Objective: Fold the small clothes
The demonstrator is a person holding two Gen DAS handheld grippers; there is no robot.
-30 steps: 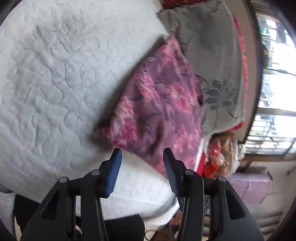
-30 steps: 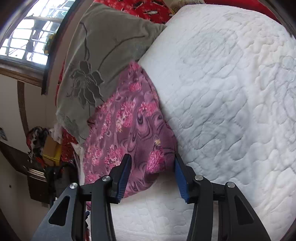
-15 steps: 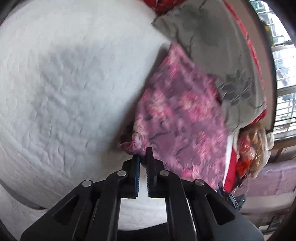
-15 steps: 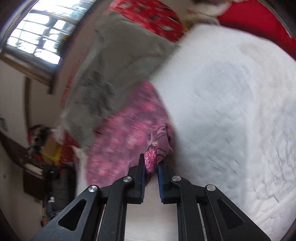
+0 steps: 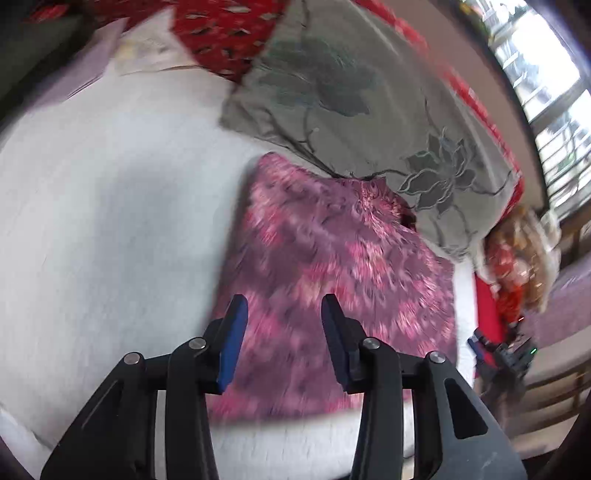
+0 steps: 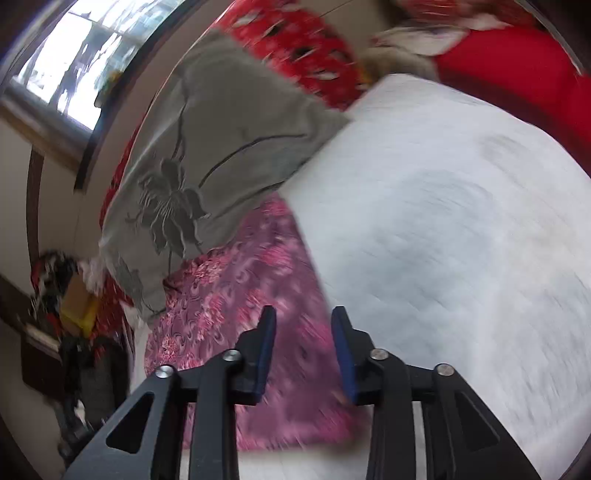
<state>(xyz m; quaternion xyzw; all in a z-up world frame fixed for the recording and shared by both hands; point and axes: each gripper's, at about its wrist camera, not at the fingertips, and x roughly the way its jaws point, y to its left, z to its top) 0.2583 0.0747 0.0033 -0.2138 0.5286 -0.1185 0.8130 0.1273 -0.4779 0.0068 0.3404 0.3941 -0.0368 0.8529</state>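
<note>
A purple garment with pink flowers lies flat on the white quilted bed, its far edge against a grey flowered cushion. My left gripper is open and empty just above the garment's near part. In the right wrist view the same garment lies left of the white quilt. My right gripper is open and empty above the garment's right edge. Both views are motion-blurred.
A red patterned cloth lies behind the cushion. A window is beyond the bed. Clutter and boxes stand off the bed's end. The bed's near edge is just under the grippers.
Both grippers shut on the garment's near corners, carried them toward the cushion, then opened and let go. The garment now lies flatter, folded over.
</note>
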